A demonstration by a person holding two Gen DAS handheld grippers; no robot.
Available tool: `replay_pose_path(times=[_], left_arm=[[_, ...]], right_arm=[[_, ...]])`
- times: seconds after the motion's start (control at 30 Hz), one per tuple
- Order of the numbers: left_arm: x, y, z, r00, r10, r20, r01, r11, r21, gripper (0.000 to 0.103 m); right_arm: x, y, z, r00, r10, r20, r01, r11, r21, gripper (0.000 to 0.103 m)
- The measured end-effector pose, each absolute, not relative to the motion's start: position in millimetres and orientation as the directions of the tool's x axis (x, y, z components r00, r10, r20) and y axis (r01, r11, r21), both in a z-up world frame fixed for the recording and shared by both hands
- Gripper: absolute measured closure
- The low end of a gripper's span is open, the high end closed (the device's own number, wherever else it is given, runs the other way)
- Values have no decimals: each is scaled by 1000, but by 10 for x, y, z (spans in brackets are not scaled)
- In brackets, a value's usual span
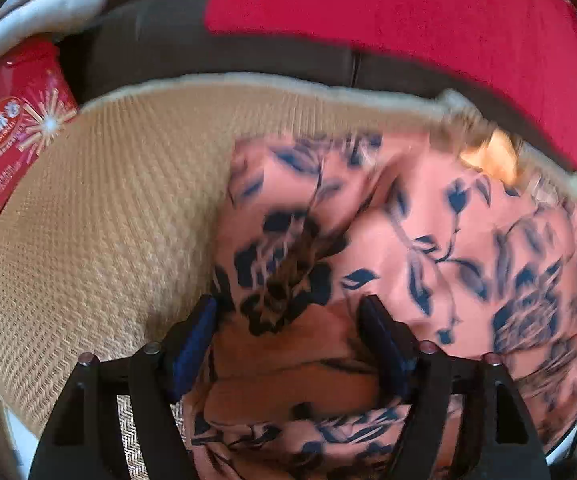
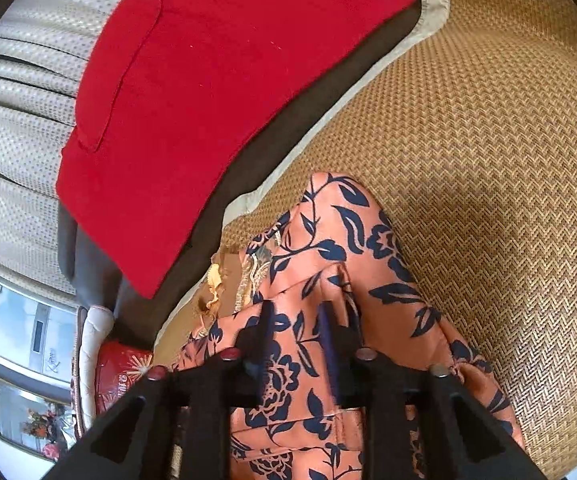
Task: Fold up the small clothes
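- Lying bunched up on the woven mat (image 2: 488,140) is the flowery orange cloth (image 2: 352,264).
- Left tongs (image 1: 288,312) are spread apart, with cloth lying between them.
- Right tongs (image 2: 298,320) are partly apart over a fold; I cannot tell if they pinch it.
- A red cushion (image 2: 192,92) sits just past the mat.
- A red packet (image 1: 8,136) lies beside the mat.
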State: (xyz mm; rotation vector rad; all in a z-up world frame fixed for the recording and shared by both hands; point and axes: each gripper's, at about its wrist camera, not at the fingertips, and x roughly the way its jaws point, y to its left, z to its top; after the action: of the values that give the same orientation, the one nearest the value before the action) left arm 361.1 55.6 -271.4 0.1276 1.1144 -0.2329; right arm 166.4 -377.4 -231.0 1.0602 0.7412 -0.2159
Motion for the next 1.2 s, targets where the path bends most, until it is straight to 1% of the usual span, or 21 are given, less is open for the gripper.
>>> replay_pose_path(times=[0.03, 0.07, 0.1, 0.13, 0.2, 0.3, 0.4, 0.47, 0.53, 0.57, 0.6, 0.63, 0.67, 0.7, 0.77, 0.8, 0.87, 0.97, 1.07, 1.13, 1.2], left_arm=[[3607, 560, -2692, 427, -115, -897, 255, 967, -2, 25], [3616, 581, -2671, 425, -121, -897, 255, 967, -10, 25], [3626, 619, -2656, 423, -129, -897, 243, 970, -25, 25], [3643, 681, -2643, 417, -144, -897, 218, 974, -55, 25], [3668, 806, -2623, 393, -216, -894, 175, 972, -158, 26], [3659, 897, -2535, 413, -287, -865, 159, 957, -242, 26], [3611, 864, -2419, 457, -317, -831, 190, 948, -257, 26], [3581, 812, -2370, 464, -334, -820, 218, 941, -260, 26], [3588, 764, -2362, 449, -346, -824, 227, 936, -270, 26], [3604, 755, -2377, 444, -351, -824, 223, 935, -277, 26], [3620, 769, -2372, 441, -355, -824, 217, 933, -286, 26], [3630, 789, -2377, 441, -354, -825, 209, 934, -290, 26], [3630, 823, -2382, 443, -348, -826, 200, 937, -287, 26], [3628, 850, -2387, 443, -339, -830, 191, 940, -282, 26], [3637, 888, -2430, 434, -318, -843, 172, 948, -269, 26], [3638, 910, -2444, 429, -310, -848, 160, 950, -267, 26], [3657, 977, -2475, 420, -313, -852, 130, 950, -285, 26], [3659, 1077, -2447, 426, -346, -836, 102, 936, -336, 26], [3634, 1104, -2409, 438, -349, -828, 105, 935, -338, 26], [3623, 1056, -2437, 422, -347, -837, 124, 937, -326, 26], [3613, 910, -2543, 364, -326, -872, 170, 944, -282, 26]], right_arm=[[1663, -3771, -2313, 740, 182, -648, 500, 495, 711, 62], [1663, -3782, -2311, 740, 185, -647, 499, 493, 712, 51], [1654, -3780, -2308, 742, 188, -643, 496, 492, 716, 22], [1636, -3800, -2304, 749, 179, -638, 494, 491, 718, 13], [1577, -3825, -2265, 758, 151, -634, 489, 512, 706, 13], [1670, -3752, -2271, 733, 154, -663, 492, 554, 672, 14], [1749, -3729, -2429, 696, 196, -691, 516, 533, 671, 15], [1787, -3725, -2493, 698, 214, -683, 510, 521, 684, 16], [1819, -3664, -2469, 709, 242, -662, 466, 543, 698, 27], [1852, -3612, -2474, 706, 270, -655, 445, 550, 707, 29], [1889, -3543, -2489, 696, 288, -658, 434, 561, 705, 37], [1911, -3467, -2502, 680, 297, -671, 432, 578, 693, 50], [1948, -3408, -2529, 660, 307, -686, 431, 593, 680, 56], [1976, -3347, -2553, 641, 313, -701, 433, 607, 666, 66], [2023, -3229, -2572, 607, 288, -741, 439, 656, 614, 78], [2036, -3173, -2547, 592, 246, -767, 443, 696, 565, 90], [2017, -3123, -2462, 607, 185, -773, 446, 726, 524, 92], [1893, -3133, -2180, 680, 67, -730, 444, 755, 483, 94], [1804, -3235, -1943, 730, -65, -681, 474, 766, 434, 94], [1836, -3346, -1981, 715, -80, -695, 508, 743, 436, 94], [1920, -3432, -2154, 669, -45, -742, 543, 711, 446, 93]])
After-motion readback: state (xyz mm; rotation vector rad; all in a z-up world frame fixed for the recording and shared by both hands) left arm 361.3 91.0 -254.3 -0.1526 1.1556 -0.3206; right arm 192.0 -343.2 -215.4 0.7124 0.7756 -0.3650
